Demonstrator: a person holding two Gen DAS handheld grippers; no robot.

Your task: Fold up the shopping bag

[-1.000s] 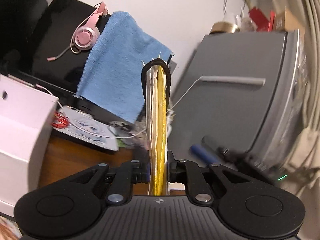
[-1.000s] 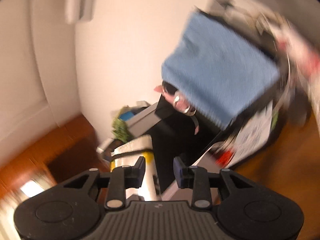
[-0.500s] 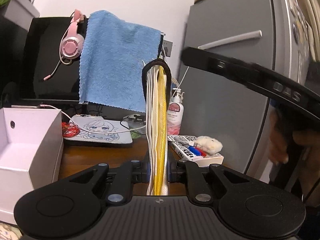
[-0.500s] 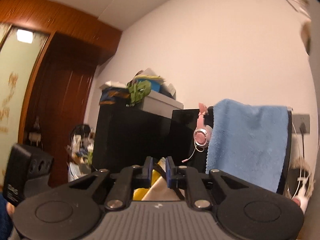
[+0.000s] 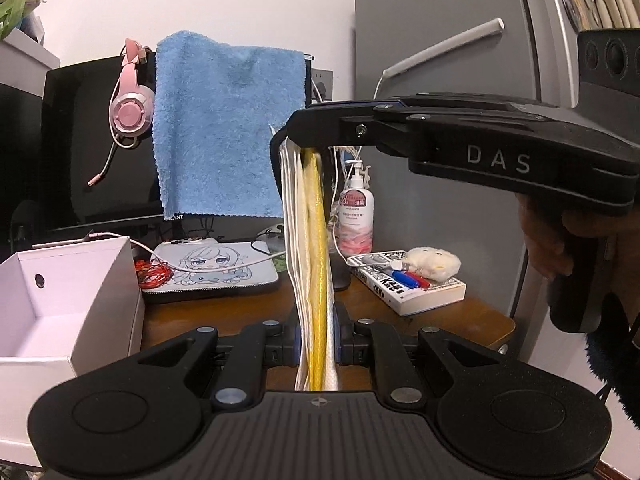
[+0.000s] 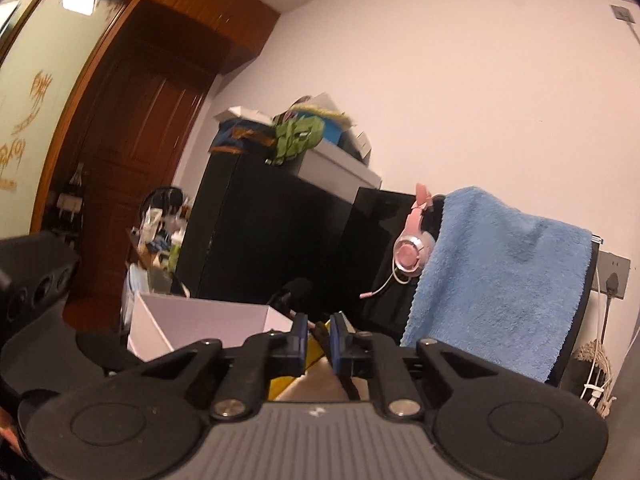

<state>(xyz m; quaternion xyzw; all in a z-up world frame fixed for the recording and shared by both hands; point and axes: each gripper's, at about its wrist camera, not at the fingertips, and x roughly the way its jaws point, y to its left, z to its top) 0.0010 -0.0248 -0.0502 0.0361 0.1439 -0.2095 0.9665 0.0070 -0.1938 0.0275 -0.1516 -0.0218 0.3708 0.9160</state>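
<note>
I have the shopping bag (image 5: 310,248) standing on edge in front of my left camera, flattened into a narrow upright band of white and cream layers with a yellow strip running up its middle and a black handle loop (image 5: 277,148) curling over its top at the left. It hangs above the wooden bench (image 5: 224,316), off the surface as far as I can see.

My left tongs (image 5: 317,346) are clamped tight on the bag's lower end, the blue pads pressing the stacked layers from both sides.

My right tongs (image 5: 298,130) come in from the right in the left view and sit over the bag's top edge. In the right camera the right tongs (image 6: 318,338) have just been closing, and yellow and cream bag material with a dark strap sits between the blue pads, which are pinched on it with only a thin gap left. A hand (image 5: 540,240) grips that tool's handle at the right edge.

Beyond the bag a blue towel (image 5: 224,124) drapes over a black monitor, with pink headphones (image 5: 130,108) hung to its left. An open white box (image 5: 68,300) stands near left on the bench, and a book (image 5: 416,288) lies to the right.
</note>
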